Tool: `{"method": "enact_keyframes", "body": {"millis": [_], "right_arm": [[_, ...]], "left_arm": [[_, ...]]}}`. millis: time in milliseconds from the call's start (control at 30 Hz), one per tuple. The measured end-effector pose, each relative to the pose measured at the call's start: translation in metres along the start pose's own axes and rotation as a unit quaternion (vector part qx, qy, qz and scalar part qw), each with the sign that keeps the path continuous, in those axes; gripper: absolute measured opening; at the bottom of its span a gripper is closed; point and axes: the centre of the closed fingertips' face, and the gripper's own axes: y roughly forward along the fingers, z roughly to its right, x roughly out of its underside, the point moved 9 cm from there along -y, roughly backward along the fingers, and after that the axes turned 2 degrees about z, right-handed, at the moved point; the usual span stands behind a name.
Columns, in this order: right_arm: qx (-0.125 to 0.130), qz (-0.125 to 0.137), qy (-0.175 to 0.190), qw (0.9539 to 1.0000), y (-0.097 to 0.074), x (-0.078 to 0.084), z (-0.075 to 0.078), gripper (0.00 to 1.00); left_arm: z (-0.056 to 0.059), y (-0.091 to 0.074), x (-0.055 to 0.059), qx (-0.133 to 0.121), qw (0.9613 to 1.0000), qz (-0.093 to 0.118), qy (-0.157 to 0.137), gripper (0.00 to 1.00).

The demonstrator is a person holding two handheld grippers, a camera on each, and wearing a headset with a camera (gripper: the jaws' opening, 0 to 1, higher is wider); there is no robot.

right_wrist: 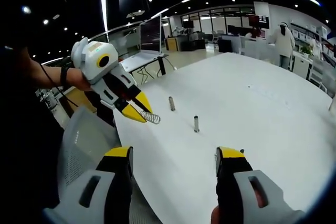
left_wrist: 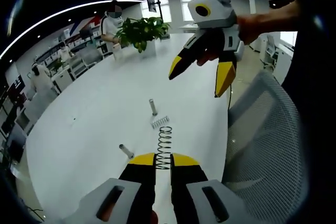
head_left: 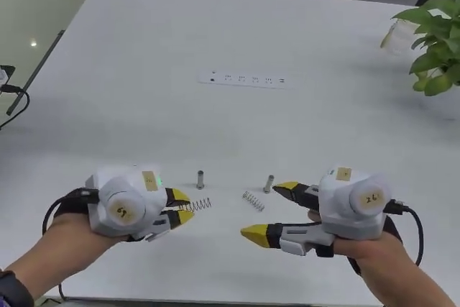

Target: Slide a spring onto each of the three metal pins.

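My left gripper (head_left: 184, 207) is shut on one end of a thin wire spring (head_left: 198, 205), which sticks out toward the right just above the white table (head_left: 144, 70). The left gripper view shows the spring (left_wrist: 165, 145) clamped between the yellow tips of the left gripper (left_wrist: 163, 160). Two short metal pins stand upright: one (head_left: 200, 178) just beyond the held spring, the other (head_left: 269, 182) to the right. A second spring (head_left: 253, 200) lies flat beside that right pin. My right gripper (head_left: 271, 211) is open with nothing between its jaws, close to the lying spring. From the right gripper view, its jaws (right_wrist: 174, 153) are spread wide, facing the pins (right_wrist: 196, 123).
A white power strip (head_left: 242, 78) lies mid-table, farther back. A green potted plant (head_left: 435, 48) stands at the right edge. A dark cable (head_left: 14, 98) hangs off the left edge. A mesh chair (left_wrist: 262, 145) sits by the near side.
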Motion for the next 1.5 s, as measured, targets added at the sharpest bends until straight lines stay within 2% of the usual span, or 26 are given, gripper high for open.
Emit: {"method": "enact_keyframes", "body": {"millis": [267,567,867,1100,1233,1500], "right_arm": [[-0.015,0.008,-0.005,0.9998,0.004,-0.006,-0.003,0.58],[-0.048,0.017,-0.019,0.9985,0.009,-0.007,-0.012,0.43],[-0.086,0.011,-0.033,0.9956,0.013,-0.004,-0.023,0.30],[-0.103,-0.003,-0.051,0.9934,0.014,-0.001,-0.028,0.20],[-0.116,0.002,-0.055,0.9918,0.013,-0.001,-0.030,0.12],[-0.124,0.000,-0.047,0.9911,0.011,0.000,-0.032,0.09]], "left_arm": [[0.010,0.005,-0.018,0.014,0.9996,0.016,0.017,0.02],[0.022,0.008,-0.032,0.035,0.9983,0.026,0.039,0.02],[0.034,0.006,-0.037,0.052,0.9963,0.035,0.059,0.02],[0.038,0.007,-0.038,0.063,0.9950,0.034,0.070,0.02],[0.040,0.008,-0.037,0.068,0.9942,0.031,0.078,0.02],[0.042,0.009,-0.036,0.074,0.9932,0.028,0.086,0.02]]}}
